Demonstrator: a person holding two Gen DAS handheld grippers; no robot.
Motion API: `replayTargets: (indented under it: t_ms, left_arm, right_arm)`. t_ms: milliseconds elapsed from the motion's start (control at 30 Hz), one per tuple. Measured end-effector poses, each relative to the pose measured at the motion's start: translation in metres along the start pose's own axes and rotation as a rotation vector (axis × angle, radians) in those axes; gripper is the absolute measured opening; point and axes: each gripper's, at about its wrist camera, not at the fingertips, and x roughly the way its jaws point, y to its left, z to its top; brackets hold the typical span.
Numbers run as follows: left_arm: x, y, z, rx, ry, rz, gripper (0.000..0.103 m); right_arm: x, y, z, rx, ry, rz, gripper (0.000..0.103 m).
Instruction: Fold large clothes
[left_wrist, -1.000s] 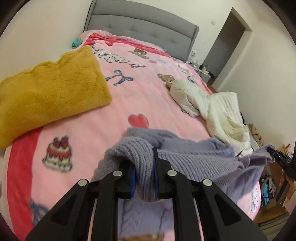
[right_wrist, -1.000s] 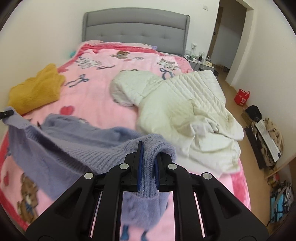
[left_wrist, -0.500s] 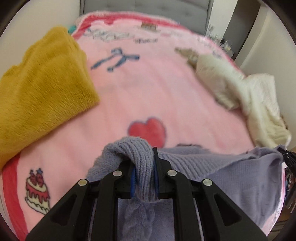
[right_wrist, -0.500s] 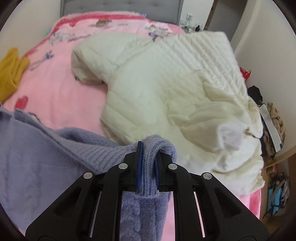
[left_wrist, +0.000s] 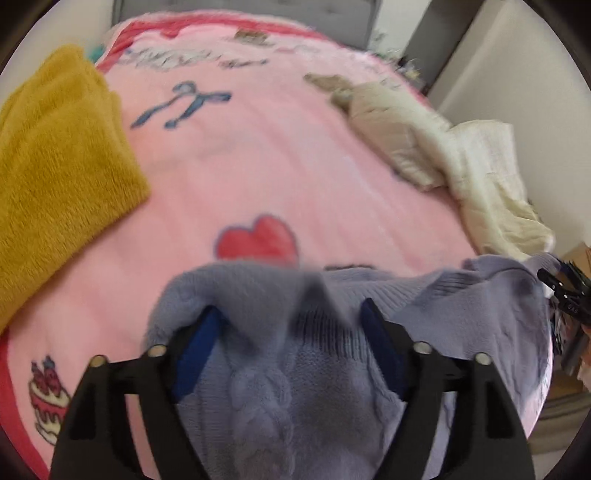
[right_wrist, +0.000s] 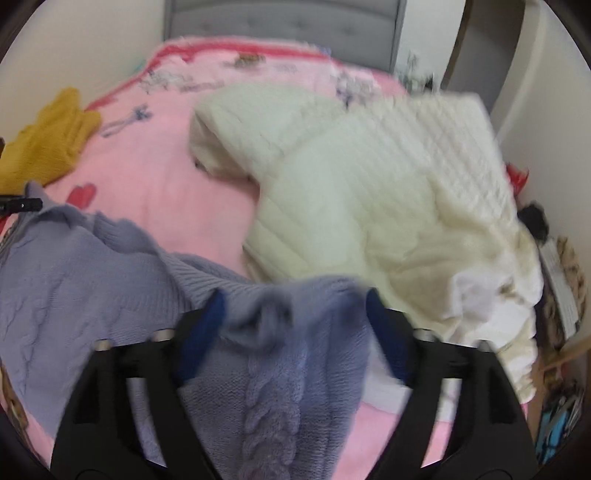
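Note:
A lavender cable-knit sweater lies spread across the near end of the pink bed. My left gripper hangs over one corner of it with jaws opening wide; the knit bunches loosely between the blue pads, no longer pinched. In the right wrist view the same sweater stretches to the left. My right gripper stands over its other corner, jaws opening too, the fabric slack between the pads. Each gripper's tip shows at the edge of the other view.
A mustard fleece garment lies at the left of the pink printed blanket. A cream quilted jacket lies at the right, close to the sweater's edge. A grey headboard stands at the far end. Clutter sits on the floor at right.
Both grippers came down toward the bed with the sweater, then their jaws spread apart and let go of the knit corners that they had pinched.

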Motion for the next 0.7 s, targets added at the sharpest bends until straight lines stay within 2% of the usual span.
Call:
replayTargets:
  t_ms: [67,133,400,567,633,700]
  left_arm:
    - [-0.017,-0.001,-0.004,0.046,-0.033,0.048,0.098]
    - [-0.033,0.001,-0.010,0.094,-0.043,0.032,0.098]
    - [-0.042,0.026,-0.046,0.091,0.043,-0.012,0.098]
    - [-0.021,0.051,-0.071,0.010,0.167,-0.166,0.098]
    - [-0.013,0.058,-0.080,-0.049,0.192,-0.273,0.098]
    - [-0.004,0.057,-0.087,-0.067,0.227,-0.334,0.098]
  right_arm:
    - [-0.016,0.000,0.001,-0.015,-0.032,0.009,0.084]
    - [-0.028,-0.001,0.000,0.005,-0.042,0.008,0.084]
    - [-0.066,0.013,-0.028,0.105,-0.045,0.024,0.084]
    - [-0.075,0.034,-0.053,0.124,-0.014,0.025,0.084]
    - [-0.077,0.042,-0.062,0.126,-0.006,0.024,0.084]
    - [-0.078,0.048,-0.070,0.125,0.006,0.024,0.084]
